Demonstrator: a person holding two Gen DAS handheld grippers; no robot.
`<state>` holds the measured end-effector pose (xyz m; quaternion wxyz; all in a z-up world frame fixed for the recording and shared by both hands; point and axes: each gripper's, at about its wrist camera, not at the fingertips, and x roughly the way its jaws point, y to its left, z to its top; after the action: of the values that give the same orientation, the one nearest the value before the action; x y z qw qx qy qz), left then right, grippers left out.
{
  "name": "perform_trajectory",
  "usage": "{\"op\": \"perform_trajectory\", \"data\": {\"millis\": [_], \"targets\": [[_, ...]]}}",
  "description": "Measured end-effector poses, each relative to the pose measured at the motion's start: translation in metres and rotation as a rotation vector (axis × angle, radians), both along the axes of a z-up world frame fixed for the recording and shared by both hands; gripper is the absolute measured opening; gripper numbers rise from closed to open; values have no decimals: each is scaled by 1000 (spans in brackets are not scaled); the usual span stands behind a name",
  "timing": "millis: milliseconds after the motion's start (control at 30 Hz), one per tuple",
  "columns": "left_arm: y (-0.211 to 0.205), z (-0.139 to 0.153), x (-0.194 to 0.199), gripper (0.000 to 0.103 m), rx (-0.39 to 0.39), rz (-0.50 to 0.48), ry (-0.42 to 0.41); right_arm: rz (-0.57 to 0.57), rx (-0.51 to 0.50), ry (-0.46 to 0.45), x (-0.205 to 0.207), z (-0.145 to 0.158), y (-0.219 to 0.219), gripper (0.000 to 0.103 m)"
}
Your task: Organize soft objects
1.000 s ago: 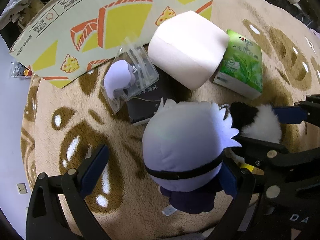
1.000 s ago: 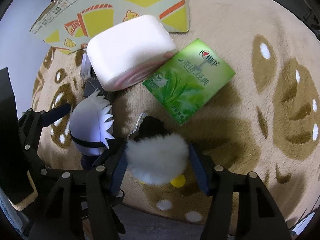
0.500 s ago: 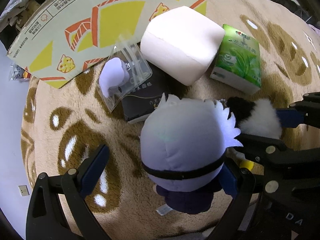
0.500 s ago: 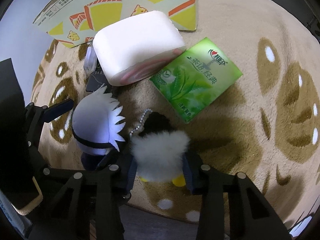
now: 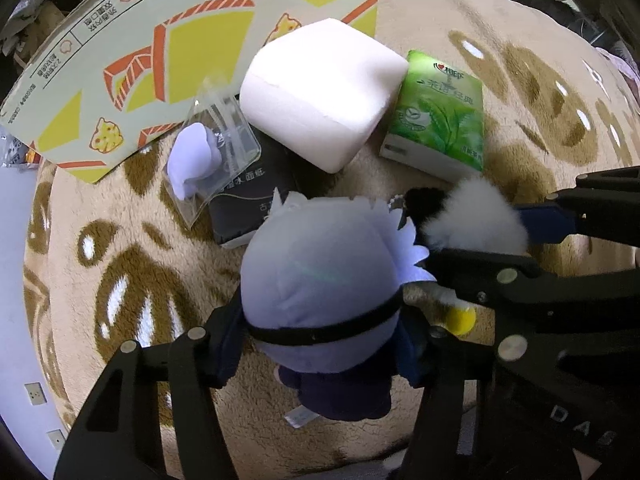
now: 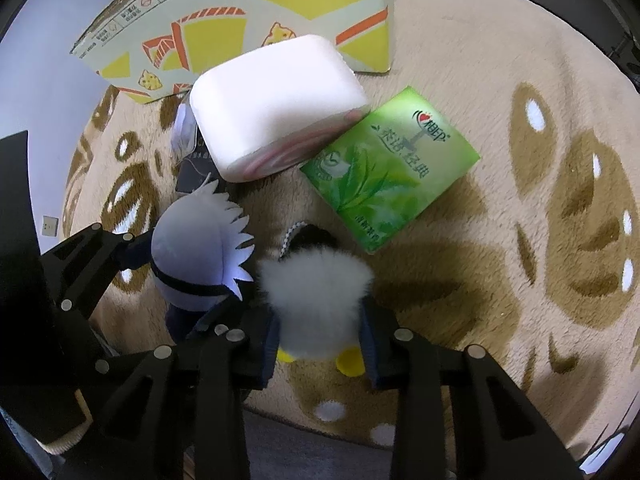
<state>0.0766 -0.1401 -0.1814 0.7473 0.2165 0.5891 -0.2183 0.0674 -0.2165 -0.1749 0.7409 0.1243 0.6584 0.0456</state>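
Note:
A plush doll (image 5: 320, 276) with a pale lilac head, black band and dark body stands on the rug. My left gripper (image 5: 320, 340) straddles its head, jaws closing, both pads against its sides. Right beside it is a fluffy white toy (image 6: 316, 296) with a black head and yellow feet. My right gripper (image 6: 320, 332) is shut on that toy's body, and the fur bulges above the pads. The left wrist view shows the fluffy toy (image 5: 476, 224) squeezed between the right gripper's fingers (image 5: 548, 220). The right wrist view has the doll (image 6: 196, 252) at left.
Behind the toys lie a white foam block (image 5: 320, 92), a green tissue pack (image 5: 440, 116), a black tissue pack (image 5: 248, 204) and a clear bag with a lilac item (image 5: 208, 152). A printed cardboard box (image 5: 160, 48) stands at the back. The beige patterned rug (image 6: 520, 240) stretches right.
My left jaws have drawn in from wide apart onto the doll's head. My right jaws have squeezed shut on the fluffy white toy. Neither hand has shifted noticeably.

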Motion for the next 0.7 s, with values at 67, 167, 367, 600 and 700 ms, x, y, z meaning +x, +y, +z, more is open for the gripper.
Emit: {"op": "perform_trajectory", "data": {"millis": [67,167,367,600,700], "targets": [[-1,0,-1,60,1,-1,-3,-1,1,-6,0,1,-4,36],[-3,1,-3,60,8,-5,-10,1,-1,-15,1,3,-6,35],[-3,7,-6,60,12,-9,-19,4,-12,-33,2,7,-7,35],[-5,12,-11,60,18,-11,-30,6,-26,-54,0,12,-7,35],[-6,17,-13,59,21,-11,-46,8,-35,-63,-1,14,-7,35]]}}
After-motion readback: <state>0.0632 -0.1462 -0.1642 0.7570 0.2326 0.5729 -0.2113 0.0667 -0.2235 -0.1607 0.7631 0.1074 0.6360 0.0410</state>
